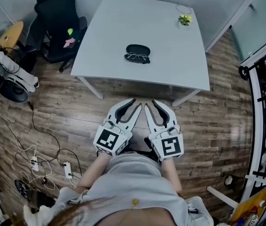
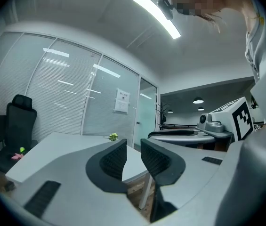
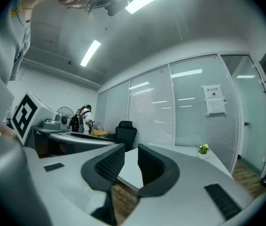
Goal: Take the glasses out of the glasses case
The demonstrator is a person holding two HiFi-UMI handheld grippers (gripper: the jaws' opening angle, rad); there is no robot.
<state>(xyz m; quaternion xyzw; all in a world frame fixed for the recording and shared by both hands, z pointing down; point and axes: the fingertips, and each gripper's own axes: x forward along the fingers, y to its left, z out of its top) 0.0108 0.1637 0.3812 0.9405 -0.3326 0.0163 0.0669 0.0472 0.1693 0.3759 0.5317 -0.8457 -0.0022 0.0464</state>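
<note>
Covering the whole room, brown wood-plank floor [image 1: 217,121]. Far side: white rectangular table [image 1: 123,27], mostly bare. Black padded office chair [image 1: 57,18] at its far left corner, something pink and green on the seat. White power strips with tangled cables [image 1: 68,169] on the floor near left.

Person stands on the near side, well back from the table edge, with both tools held close to the body over the floor.

Left grey two-jaw gripper [image 1: 136,103]: claw spread a little, a clear gap between the ribbed black pads [image 2: 114,161], nothing in it. Right grey two-jaw gripper [image 1: 149,103]: same, claw slightly spread, pads [image 3: 110,166] apart, holding nothing. The two sit just beside each other, tips pointing toward the table. Neither is near the task items.

Black oval glasses case [image 1: 138,49] sits mid-table, a bit toward the near edge. Thin wire-frame glasses [image 1: 136,57] lie along its near side, touching it. Too small to tell whether they rest on the tabletop outside a closed case or in an open lid.

Small green potted plant [image 1: 185,19] at the far right corner, well apart from the case.

Progress, my read: glasses look already out, or nearly so. If so, nothing is left. If they're still in the case, the whole reach, hold and lift-out remains.
</note>
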